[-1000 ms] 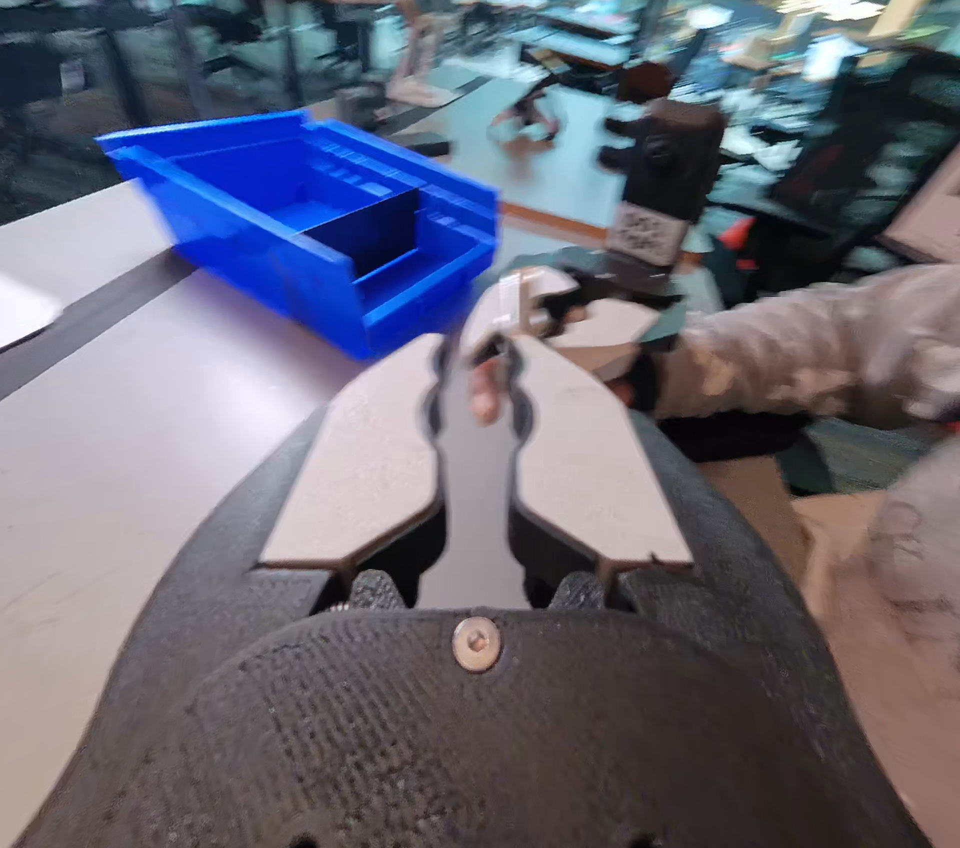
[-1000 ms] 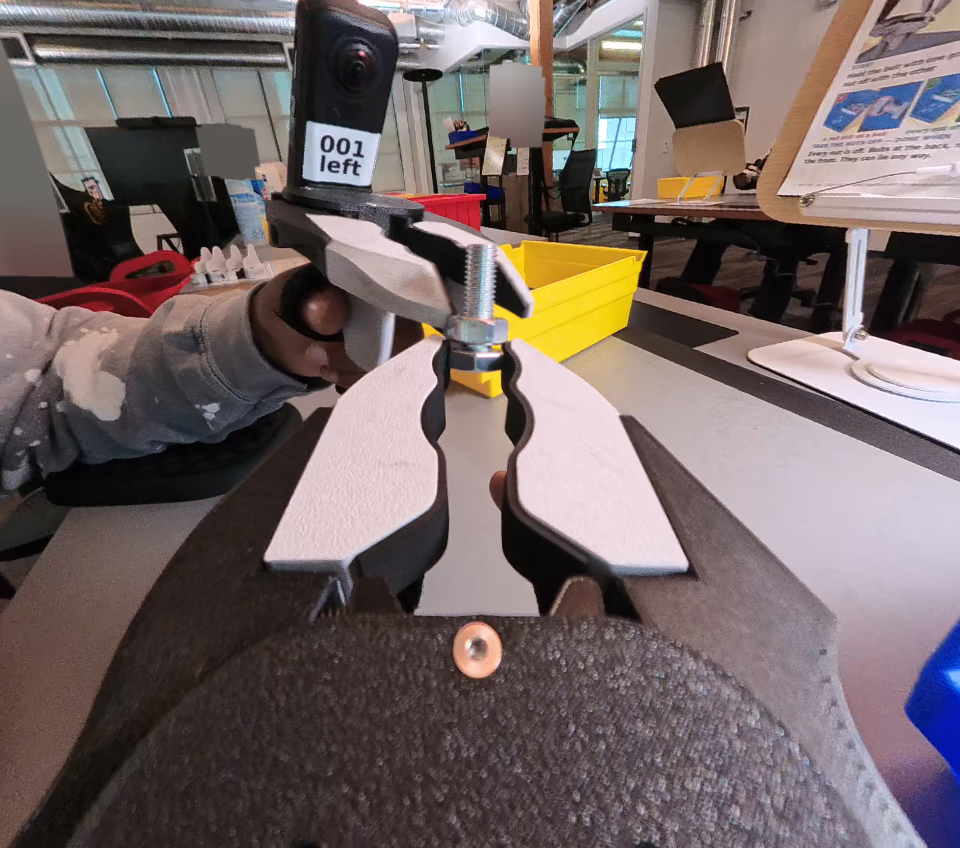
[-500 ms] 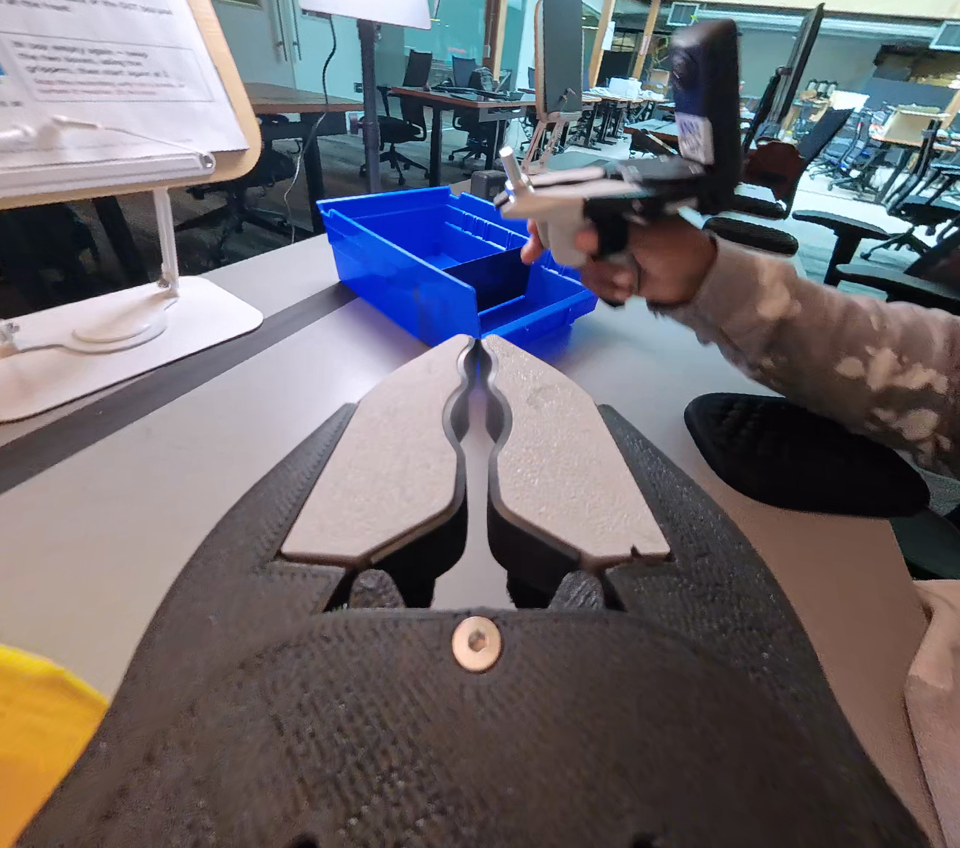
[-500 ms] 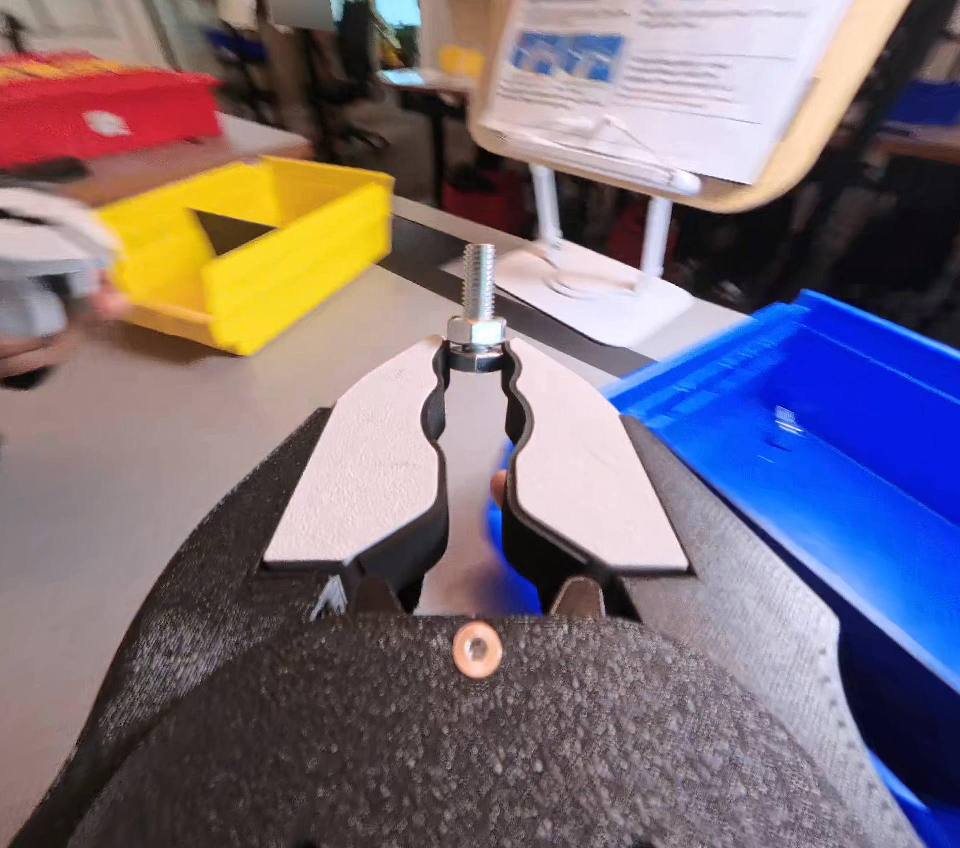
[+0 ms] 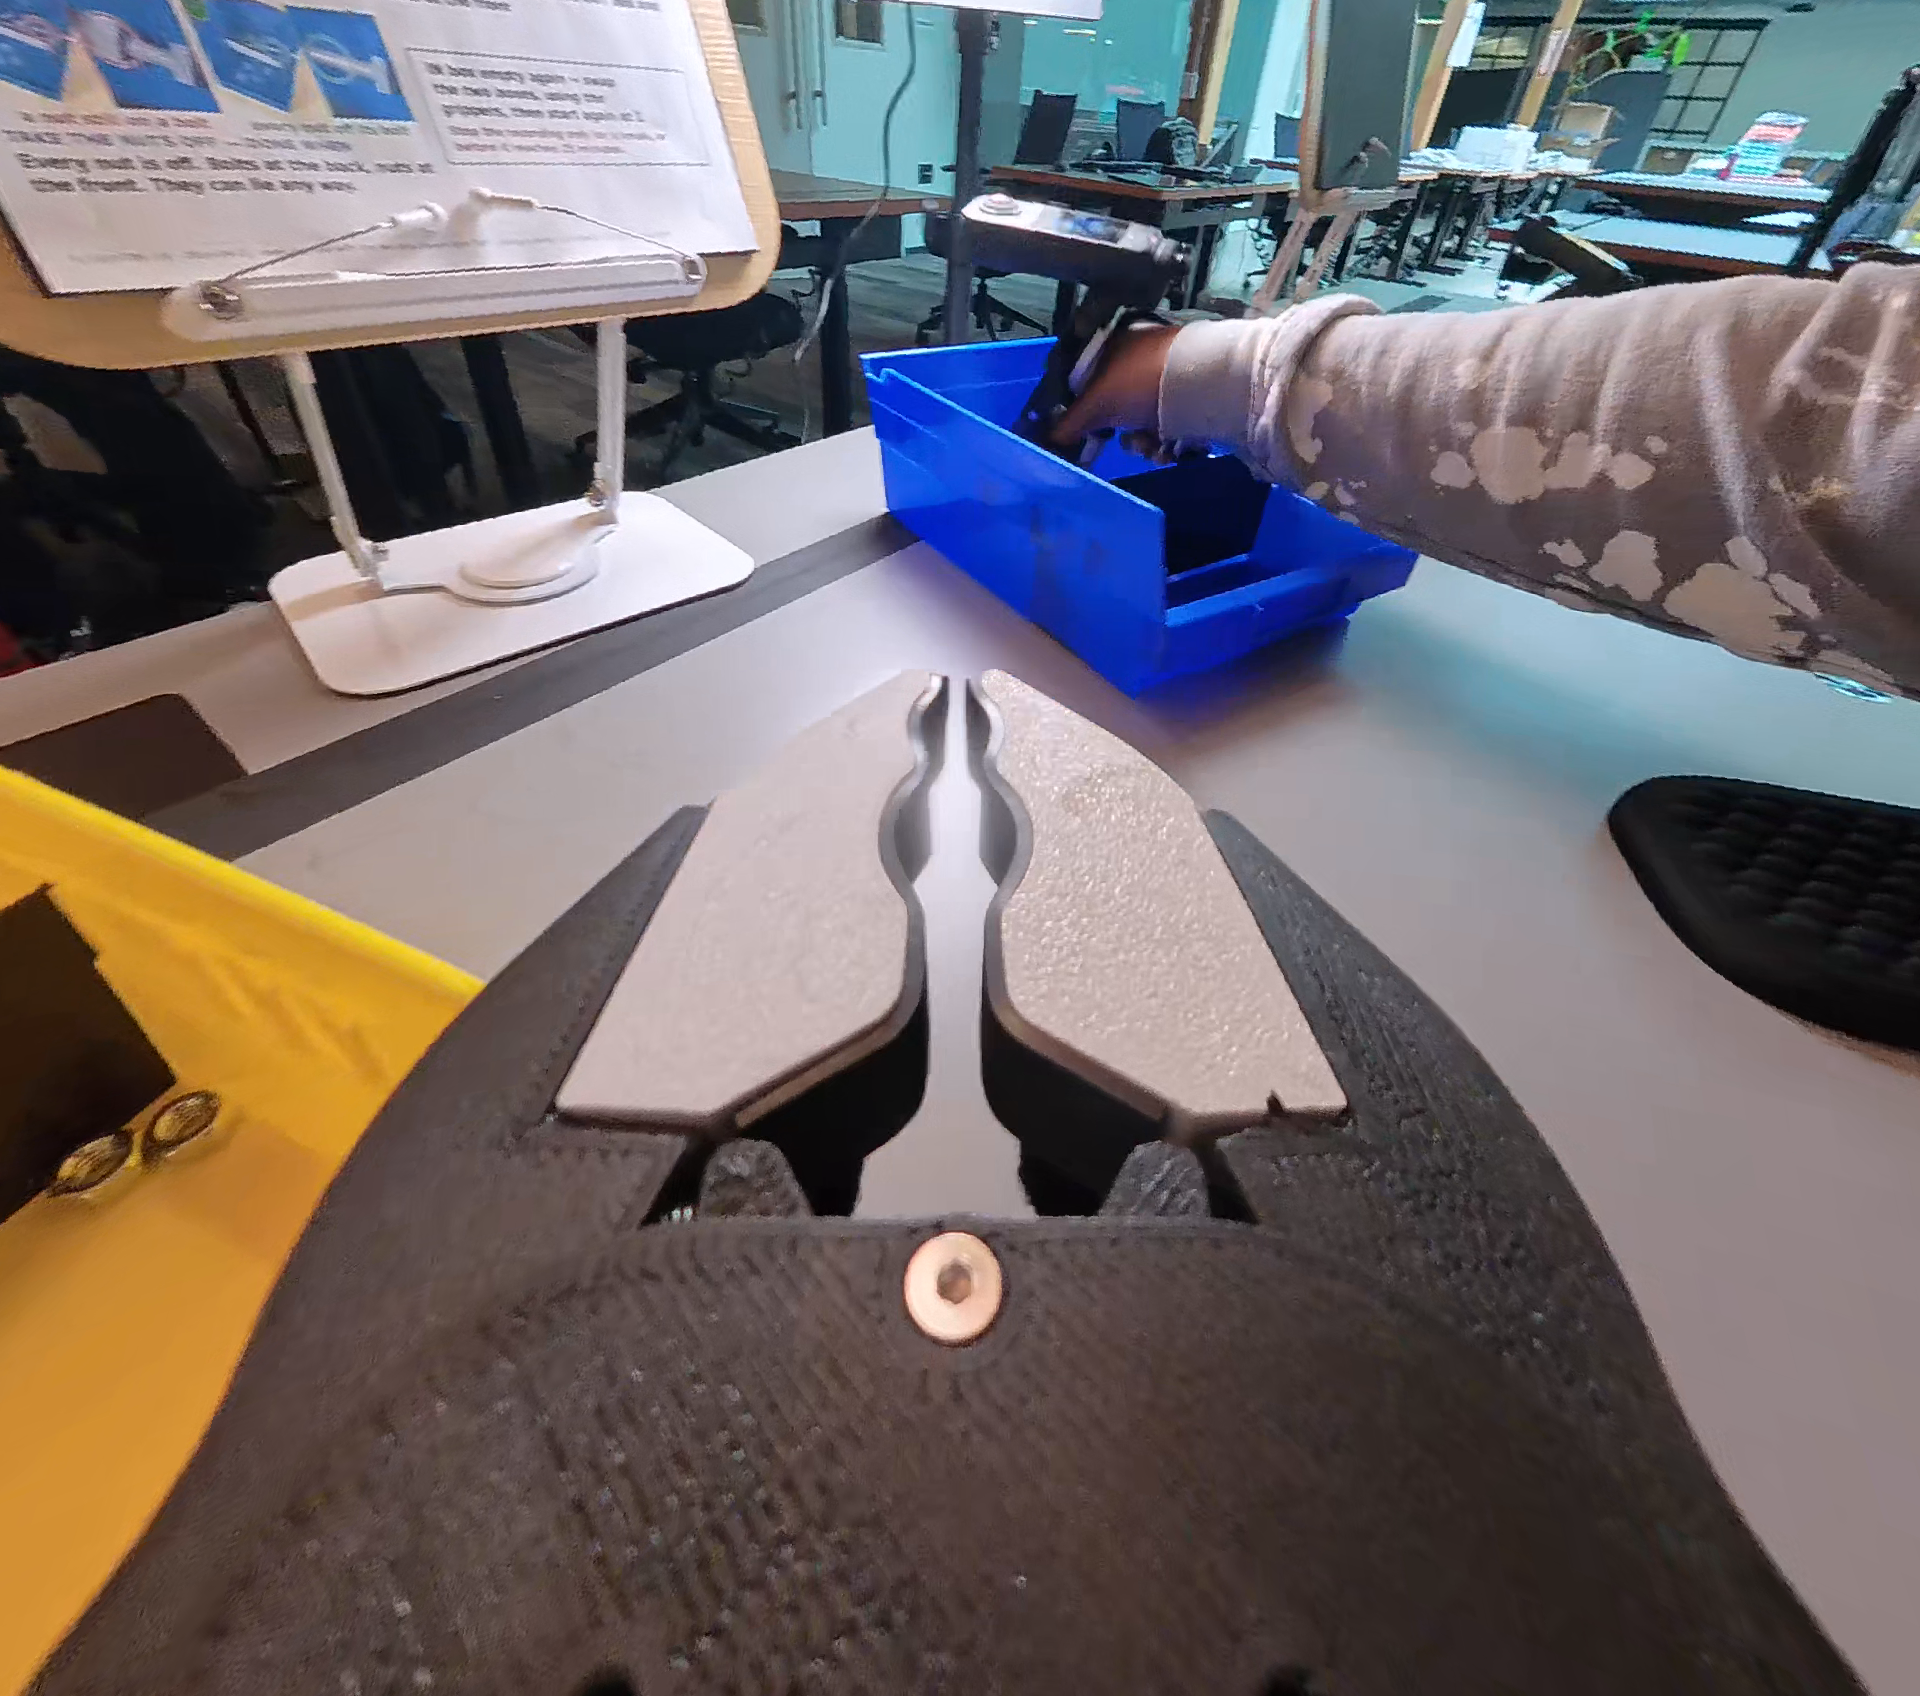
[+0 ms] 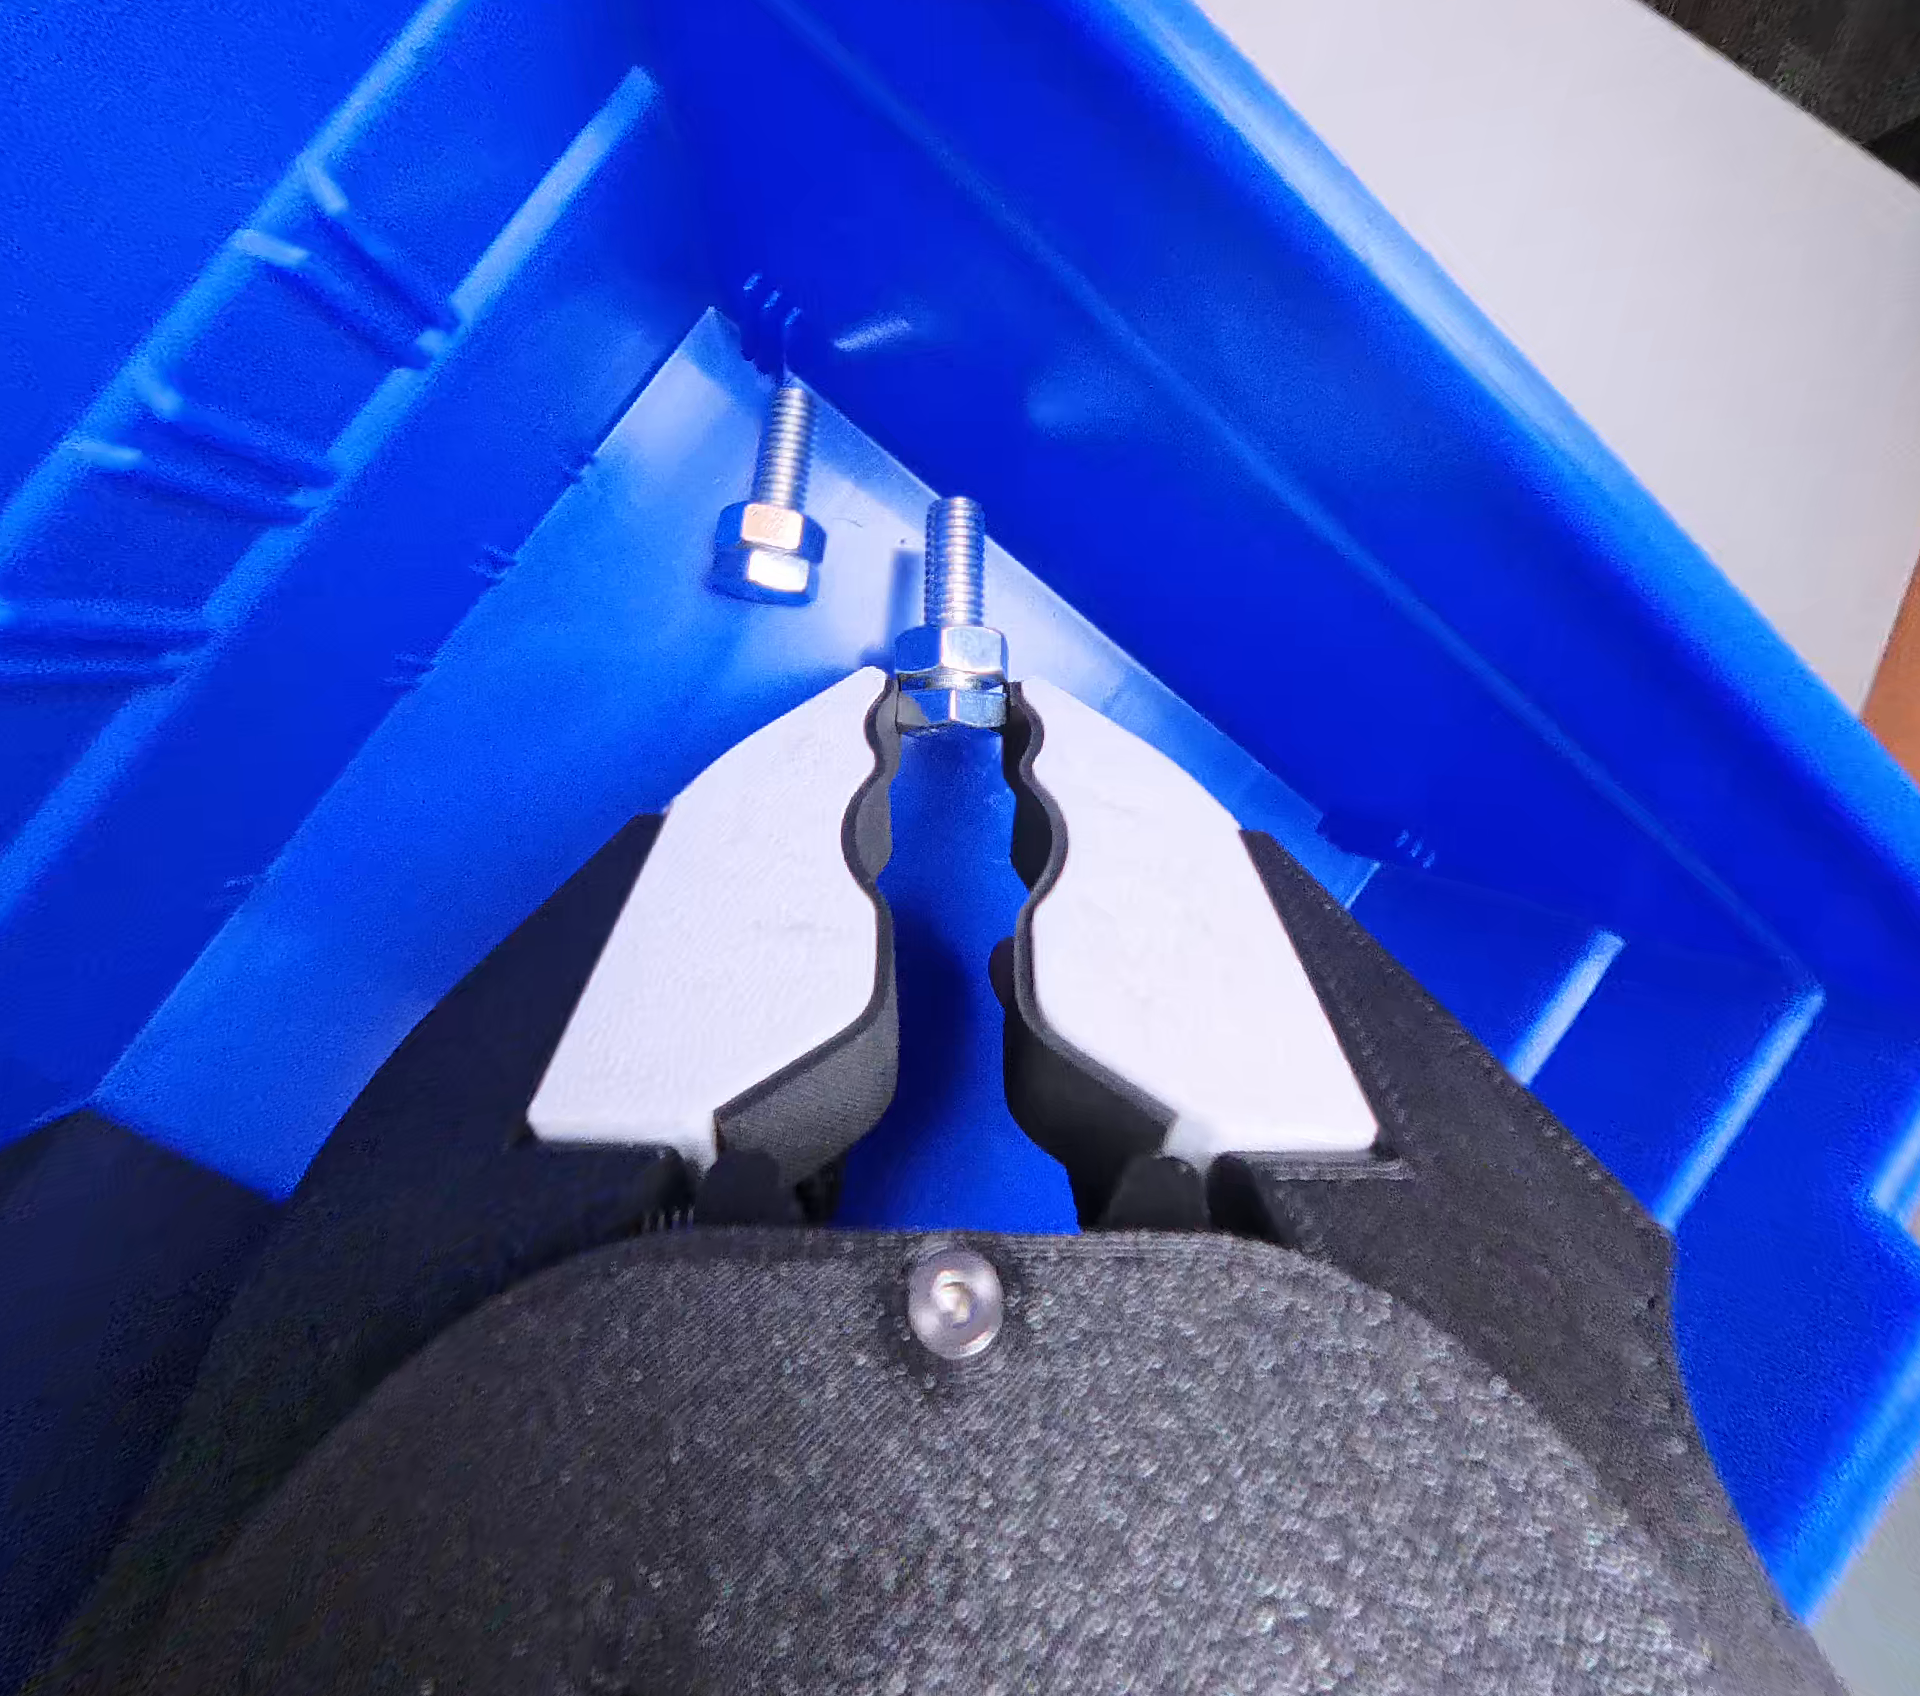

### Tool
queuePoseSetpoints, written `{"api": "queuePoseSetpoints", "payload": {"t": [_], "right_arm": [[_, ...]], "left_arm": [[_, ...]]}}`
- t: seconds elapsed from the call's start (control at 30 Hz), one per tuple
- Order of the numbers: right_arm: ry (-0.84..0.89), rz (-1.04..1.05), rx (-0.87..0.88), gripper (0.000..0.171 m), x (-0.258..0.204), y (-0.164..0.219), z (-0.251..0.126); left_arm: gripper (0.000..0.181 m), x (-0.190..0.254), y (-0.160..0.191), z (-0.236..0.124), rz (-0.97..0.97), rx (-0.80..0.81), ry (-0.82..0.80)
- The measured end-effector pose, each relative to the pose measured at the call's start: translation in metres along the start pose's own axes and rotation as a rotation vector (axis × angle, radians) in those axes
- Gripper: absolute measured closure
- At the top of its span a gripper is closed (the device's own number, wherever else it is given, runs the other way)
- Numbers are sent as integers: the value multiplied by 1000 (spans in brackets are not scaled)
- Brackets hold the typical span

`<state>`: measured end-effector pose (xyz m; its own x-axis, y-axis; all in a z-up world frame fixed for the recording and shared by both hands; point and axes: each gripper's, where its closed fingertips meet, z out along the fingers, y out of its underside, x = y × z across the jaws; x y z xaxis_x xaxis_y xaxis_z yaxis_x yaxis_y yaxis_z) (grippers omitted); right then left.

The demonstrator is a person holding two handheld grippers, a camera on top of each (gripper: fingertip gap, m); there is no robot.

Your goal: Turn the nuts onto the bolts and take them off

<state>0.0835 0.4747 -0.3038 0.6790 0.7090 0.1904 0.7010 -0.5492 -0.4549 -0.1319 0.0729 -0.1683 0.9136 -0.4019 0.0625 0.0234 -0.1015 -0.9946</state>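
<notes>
My right gripper (image 6: 951, 696) is shut on the head of a silver bolt with a nut (image 6: 954, 607) threaded on it. It holds it inside a corner of the blue bin (image 6: 1195, 420), close above the floor. A second bolt with a nut (image 6: 771, 503) lies in that corner. My left gripper (image 5: 956, 690) is shut and empty above the grey table, beside the yellow bin (image 5: 239, 1002), where two loose nuts (image 5: 140, 1145) lie. In the left wrist view the right gripper (image 5: 1081, 399) reaches down into the blue bin (image 5: 1039, 545).
A white stand with an instruction sheet (image 5: 416, 275) sits at the back left of the table. A black padded armrest (image 5: 1777, 898) is at the right edge. A black divider (image 5: 1210, 514) splits the blue bin. The grey table (image 5: 1403, 753) lies between the bins. There is about 50 cm between the tips of the two grippers.
My right gripper has swung from above the table down into the blue bin with the bolt. My left gripper has let go of the bolt, closed, and moved back toward the yellow bin.
</notes>
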Motion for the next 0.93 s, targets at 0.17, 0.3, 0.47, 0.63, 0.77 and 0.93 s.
{"api": "queuePoseSetpoints", "payload": {"t": [0.17,0.3,0.47,0.63,0.77,0.93], "right_arm": [[-7,11,-51,152,0,0,12],[-7,-25,43,138,-2,-14,-21],[-104,-93,477,137,-52,-38,-133],[-340,-175,763,139,-156,15,-231],[-560,-169,792,140,-231,77,-246],[-694,-202,853,143,-285,117,-231]], "left_arm": [[173,-18,-3,-6,-33,24,-34],[179,-37,-13,-19,-5,61,-97],[181,-78,-36,-43,-3,74,-210],[176,-156,-58,-56,6,-110,-343],[166,-231,-40,-39,-31,-381,-398],[161,-306,36,-20,-216,-721,-481]]}}
